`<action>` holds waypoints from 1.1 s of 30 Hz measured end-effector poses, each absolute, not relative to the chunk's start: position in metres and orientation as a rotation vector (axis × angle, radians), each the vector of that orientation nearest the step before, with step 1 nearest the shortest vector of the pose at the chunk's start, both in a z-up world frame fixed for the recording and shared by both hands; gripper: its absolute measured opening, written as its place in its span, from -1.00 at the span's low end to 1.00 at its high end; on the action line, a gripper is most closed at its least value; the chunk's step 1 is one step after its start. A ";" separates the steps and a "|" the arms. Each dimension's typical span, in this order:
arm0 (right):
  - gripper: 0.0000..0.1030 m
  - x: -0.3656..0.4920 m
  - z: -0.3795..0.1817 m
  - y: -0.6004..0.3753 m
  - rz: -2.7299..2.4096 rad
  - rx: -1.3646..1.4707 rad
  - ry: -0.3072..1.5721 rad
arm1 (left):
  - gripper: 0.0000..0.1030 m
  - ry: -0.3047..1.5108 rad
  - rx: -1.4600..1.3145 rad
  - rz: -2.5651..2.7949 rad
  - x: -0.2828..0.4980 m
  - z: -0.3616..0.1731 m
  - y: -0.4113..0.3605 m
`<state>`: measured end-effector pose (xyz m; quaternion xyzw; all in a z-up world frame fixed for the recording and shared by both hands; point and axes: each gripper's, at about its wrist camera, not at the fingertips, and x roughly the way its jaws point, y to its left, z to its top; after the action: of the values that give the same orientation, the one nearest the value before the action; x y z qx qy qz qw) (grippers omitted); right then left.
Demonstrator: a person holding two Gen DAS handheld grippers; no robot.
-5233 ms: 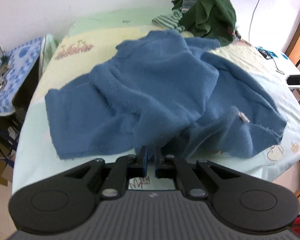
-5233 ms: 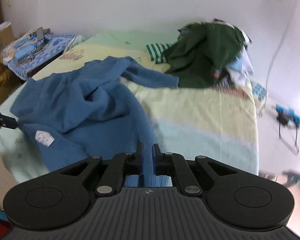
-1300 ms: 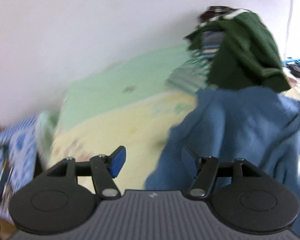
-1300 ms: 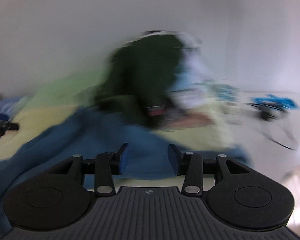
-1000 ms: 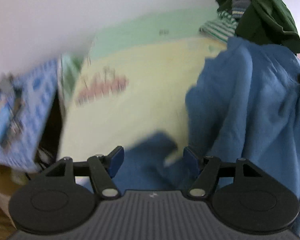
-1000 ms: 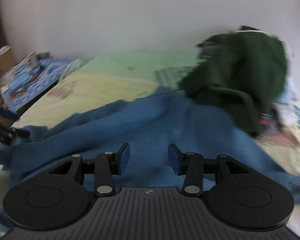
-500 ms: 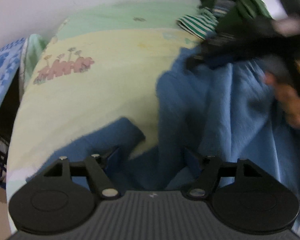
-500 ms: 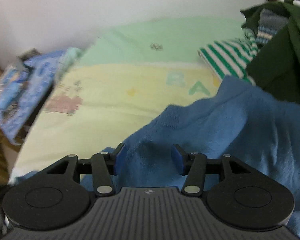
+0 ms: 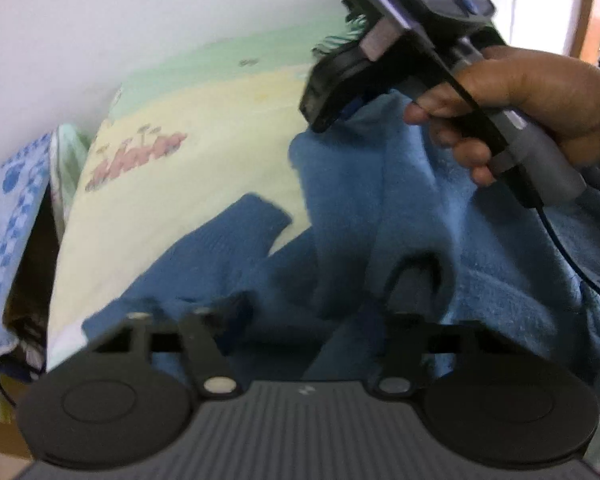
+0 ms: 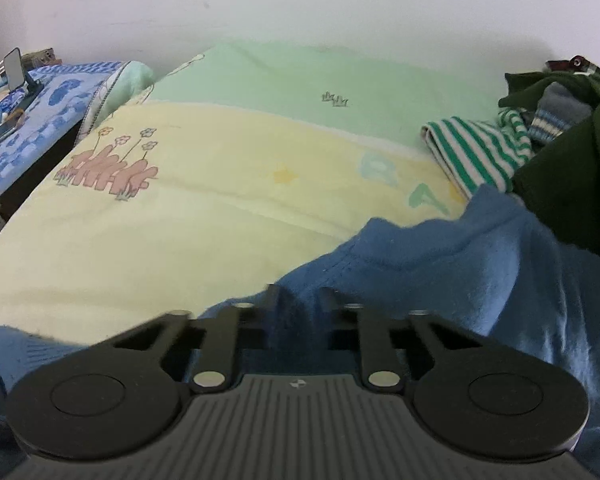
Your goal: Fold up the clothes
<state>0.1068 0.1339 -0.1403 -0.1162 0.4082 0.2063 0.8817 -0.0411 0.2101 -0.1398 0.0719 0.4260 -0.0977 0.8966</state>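
Observation:
A blue fleece sweater [image 9: 380,200] lies crumpled on the bed, one sleeve end pointing left. My left gripper [image 9: 320,300] is low over its near edge. Its jaws are closing but still stand apart, with folds of the sweater bunched between them and draped over the right finger. A hand [image 9: 540,100] holds my right gripper [image 9: 332,116] at the sweater's far edge. In the right wrist view the right gripper [image 10: 298,304] is closing, its narrow gap filled by the hem of the sweater [image 10: 480,260].
The bed sheet [image 10: 220,200] is pale yellow and green with cartoon prints. A pile of dark green clothes [image 10: 572,168] and a green-striped garment [image 10: 472,152] sits at the back right. A stand with a blue patterned cloth [image 10: 40,128] is left of the bed.
Both grippers have come down onto the sweater and their jaws have narrowed, the right much more. The right gripper has moved left to the sweater's far edge.

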 end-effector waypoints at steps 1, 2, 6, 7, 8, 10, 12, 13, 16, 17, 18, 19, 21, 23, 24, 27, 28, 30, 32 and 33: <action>-0.92 0.108 -0.138 0.132 0.428 -0.231 0.844 | -0.71 0.880 0.132 -0.210 -0.038 -0.140 0.211; -0.92 0.110 -0.135 0.127 0.435 -0.200 0.846 | -0.79 0.877 0.114 -0.218 -0.035 -0.141 0.212; -0.92 0.116 -0.121 0.110 0.438 -0.096 0.840 | -0.92 0.876 0.003 -0.248 -0.023 -0.137 0.225; -0.92 0.116 -0.118 0.110 0.436 -0.088 0.827 | -0.92 0.874 -0.019 -0.253 -0.020 -0.135 0.229; -0.92 0.114 -0.113 0.109 0.431 -0.080 0.812 | -0.92 0.860 -0.019 -0.253 -0.019 -0.132 0.232; -0.92 0.111 -0.105 0.106 0.424 -0.055 0.784 | -0.92 0.836 -0.037 -0.250 -0.014 -0.125 0.241; -0.92 0.113 -0.095 0.100 0.426 -0.011 0.759 | -0.92 0.814 -0.056 -0.236 -0.006 -0.117 0.253; -0.92 0.114 -0.090 0.097 0.427 0.012 0.746 | -0.92 0.800 -0.053 -0.218 -0.001 -0.113 0.258; -0.92 0.126 -0.078 0.090 0.428 0.079 0.727 | -0.92 0.750 -0.034 -0.171 0.018 -0.097 0.271; -0.92 0.132 -0.073 0.089 0.429 0.098 0.720 | -0.94 0.733 -0.026 -0.158 0.024 -0.091 0.275; -0.92 0.138 -0.071 0.089 0.430 0.114 0.718 | -1.00 0.716 -0.019 -0.146 0.031 -0.085 0.280; -0.92 0.144 -0.068 0.090 0.432 0.129 0.716 | -1.00 0.701 -0.013 -0.134 0.037 -0.080 0.285; -1.00 0.155 -0.067 0.094 0.434 0.146 0.716 | -1.00 0.687 -0.010 -0.115 0.051 -0.072 0.294; -1.00 0.165 -0.067 0.096 0.425 0.147 0.692 | -1.00 0.694 -0.010 -0.097 0.068 -0.071 0.300; -1.00 0.170 -0.067 0.100 0.419 0.143 0.687 | -1.00 0.711 -0.006 -0.096 0.073 -0.073 0.301; -0.97 0.188 -0.074 0.106 0.416 0.131 0.747 | -1.00 0.764 0.000 -0.098 0.089 -0.081 0.305; -0.86 0.192 -0.079 0.103 0.431 0.149 0.788 | -0.99 0.782 -0.002 -0.112 0.089 -0.086 0.306; -0.83 0.189 -0.089 0.098 0.425 0.137 0.834 | -0.79 0.801 0.030 -0.107 0.087 -0.099 0.303; -0.42 0.181 -0.100 0.101 0.402 0.050 0.851 | -0.27 0.834 0.059 -0.109 0.086 -0.113 0.301; -0.27 0.177 -0.104 0.103 0.395 0.024 0.862 | -0.04 0.848 0.066 -0.108 0.085 -0.119 0.300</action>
<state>0.1771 0.1030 -0.1044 0.0116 0.4149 0.1903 0.8896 0.0851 0.2997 -0.1189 0.0320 0.4112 -0.0525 0.9095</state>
